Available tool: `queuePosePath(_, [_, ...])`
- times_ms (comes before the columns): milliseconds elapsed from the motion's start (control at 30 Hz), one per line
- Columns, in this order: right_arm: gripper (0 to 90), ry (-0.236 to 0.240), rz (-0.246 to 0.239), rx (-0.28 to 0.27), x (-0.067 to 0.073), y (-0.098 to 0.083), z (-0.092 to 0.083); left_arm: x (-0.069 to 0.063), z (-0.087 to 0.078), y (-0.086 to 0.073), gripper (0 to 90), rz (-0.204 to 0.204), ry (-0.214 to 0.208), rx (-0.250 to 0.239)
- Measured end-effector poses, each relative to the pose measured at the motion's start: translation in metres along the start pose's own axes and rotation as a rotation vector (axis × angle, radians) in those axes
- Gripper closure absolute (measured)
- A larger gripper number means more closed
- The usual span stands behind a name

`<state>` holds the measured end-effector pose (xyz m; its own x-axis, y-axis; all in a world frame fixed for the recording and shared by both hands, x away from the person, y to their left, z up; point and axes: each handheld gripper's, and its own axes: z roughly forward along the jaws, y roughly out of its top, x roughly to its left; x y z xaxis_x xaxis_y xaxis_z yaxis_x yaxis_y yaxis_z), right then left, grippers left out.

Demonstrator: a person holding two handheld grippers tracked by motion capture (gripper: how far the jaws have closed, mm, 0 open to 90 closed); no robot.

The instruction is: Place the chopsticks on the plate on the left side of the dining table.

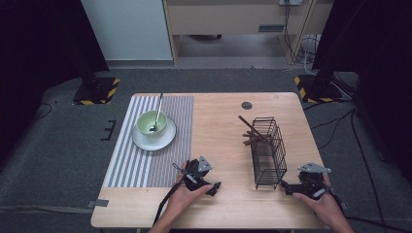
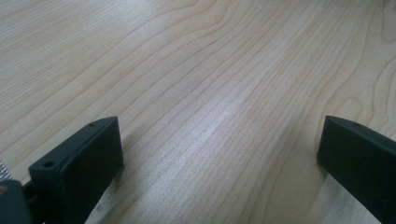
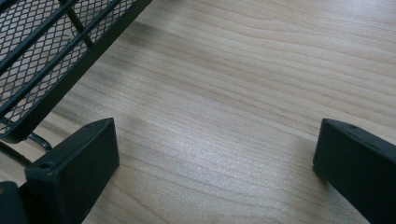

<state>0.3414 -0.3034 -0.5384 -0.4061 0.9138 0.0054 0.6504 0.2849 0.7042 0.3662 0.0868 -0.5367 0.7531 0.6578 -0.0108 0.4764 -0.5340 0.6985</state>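
Note:
A green bowl (image 1: pixel 151 122) with a metal spoon (image 1: pixel 157 112) in it sits on a white saucer (image 1: pixel 154 139) on the striped placemat (image 1: pixel 145 160). A black wire basket (image 1: pixel 268 151) holding brown sticks (image 1: pixel 250 132) stands right of centre. My left gripper (image 1: pixel 210 187) rests low over the wooden table near the front edge, jaws open (image 2: pixel 219 154) with bare wood between them. My right gripper (image 1: pixel 287 187) sits just right of the basket's near end, jaws open (image 3: pixel 217 158), nothing between them. The basket's mesh (image 3: pixel 42 51) is close at the upper left of the right gripper view.
A small dark round disc (image 1: pixel 247 105) lies near the table's far edge. Tripod feet with yellow-black tape (image 1: pixel 97 92) stand on the grey floor beyond the table corners. Cables (image 1: pixel 340 121) trail on the floor at the right.

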Motion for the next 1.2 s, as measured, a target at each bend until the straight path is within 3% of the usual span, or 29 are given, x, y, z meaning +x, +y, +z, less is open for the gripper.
queuePosePath(267, [0.4, 0.0, 0.0, 0.0, 0.0, 0.0, 0.0, 0.0, -0.006, 0.001, 3.8, 0.006, -0.007, -0.01])
queuePosePath(367, [0.4, 0.0, 0.0, 0.0, 0.0, 0.0, 0.0, 0.001, -0.011, 0.002, 4.8, -0.023, -0.035, -0.037])
queuePosePath(500, [0.4, 0.001, 0.0, 0.0, 0.0, 0.0, 0.0, 0.0, -0.013, 0.005, 5.6, -0.009, -0.074, -0.031])
queuePosePath(633, [0.4, 0.004, -0.003, -0.001, 0.0, 0.0, 0.0, -0.005, -0.027, 0.019, 6.5, -0.019, -0.1, -0.057])
queuePosePath(733, [0.4, 0.004, -0.003, -0.001, 0.0, 0.0, 0.0, -0.006, -0.038, 0.03, 6.9, 0.014, -0.097, -0.062])
queuePosePath(933, [0.4, 0.001, 0.001, 0.0, 0.0, 0.0, 0.0, 0.003, -0.055, 0.055, 8.1, 0.02, -0.08, -0.085])
queuePosePath(1200, [0.4, -0.001, 0.0, 0.0, 0.0, 0.0, -0.001, 0.018, -0.061, 0.082, 9.8, 0.021, -0.059, -0.111])
